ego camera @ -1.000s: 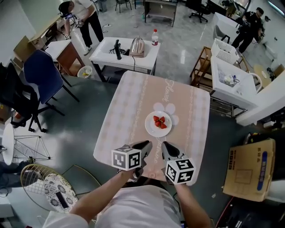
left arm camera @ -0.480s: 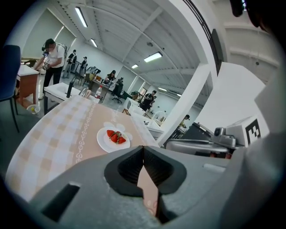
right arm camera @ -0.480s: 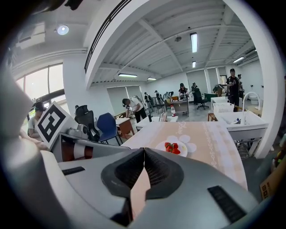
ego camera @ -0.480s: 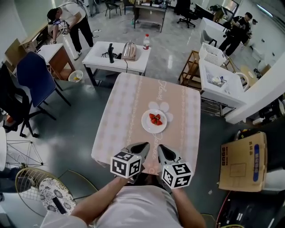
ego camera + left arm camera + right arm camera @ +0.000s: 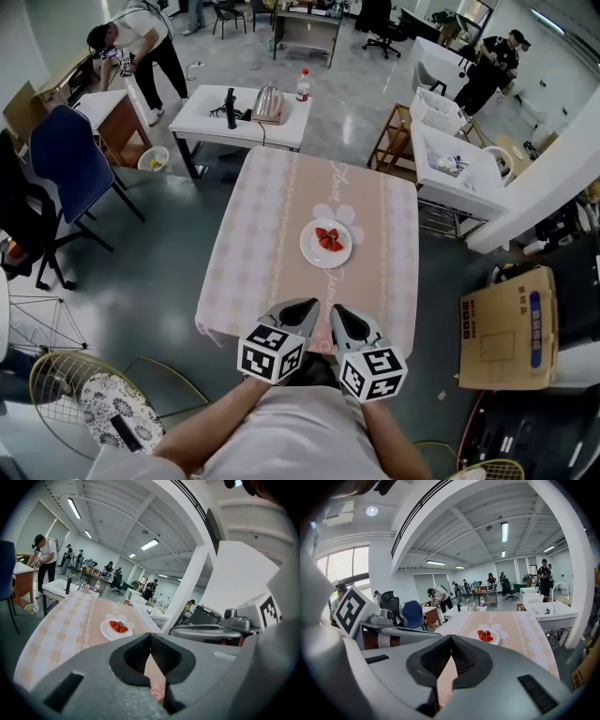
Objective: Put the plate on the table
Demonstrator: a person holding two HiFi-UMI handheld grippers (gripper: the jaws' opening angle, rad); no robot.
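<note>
The white plate of what look like strawberries sits mid-way along the table, well ahead of the left tool and right tool, both pressed together, empty, at its near edge.

The person holds both grippers low and close to the body, side by side and just apart, their noses pointing forward and slightly down. The left gripper has its jaws pressed together with nothing between them. The right gripper is likewise closed and empty. The left marker cube sits tilted a little outward, the right marker cube likewise. The bare left forearm and right forearm reach forward from the torso, converging toward the grippers
</note>
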